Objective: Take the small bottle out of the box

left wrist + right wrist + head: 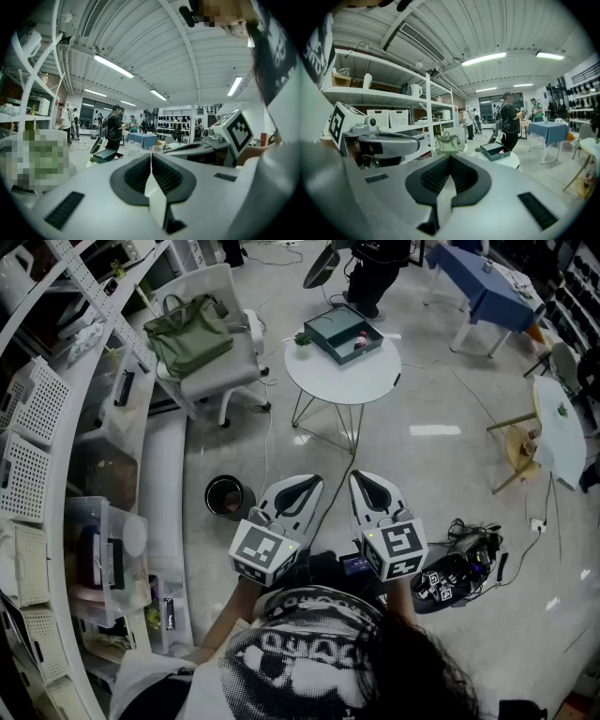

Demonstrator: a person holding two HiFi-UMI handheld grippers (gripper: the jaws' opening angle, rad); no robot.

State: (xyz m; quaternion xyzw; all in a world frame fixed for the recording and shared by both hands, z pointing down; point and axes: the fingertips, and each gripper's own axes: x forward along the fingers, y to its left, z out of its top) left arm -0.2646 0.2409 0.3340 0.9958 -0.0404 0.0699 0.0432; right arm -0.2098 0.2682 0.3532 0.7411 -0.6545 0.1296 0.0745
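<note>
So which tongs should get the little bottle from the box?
Maybe the right tongs: the bottle seems to lie at the right end of the box. It's close; the left tongs are just as far, both shut.

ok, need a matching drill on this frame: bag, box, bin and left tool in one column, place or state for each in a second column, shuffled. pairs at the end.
Column 1
1. bag
2. box
3. bin
4. left tool

Column 2
a. on the floor
b. shut, nothing between the jaws
c. on the chair
d. on the round table

Pairs: 1-c, 2-d, 3-a, 4-b
</note>
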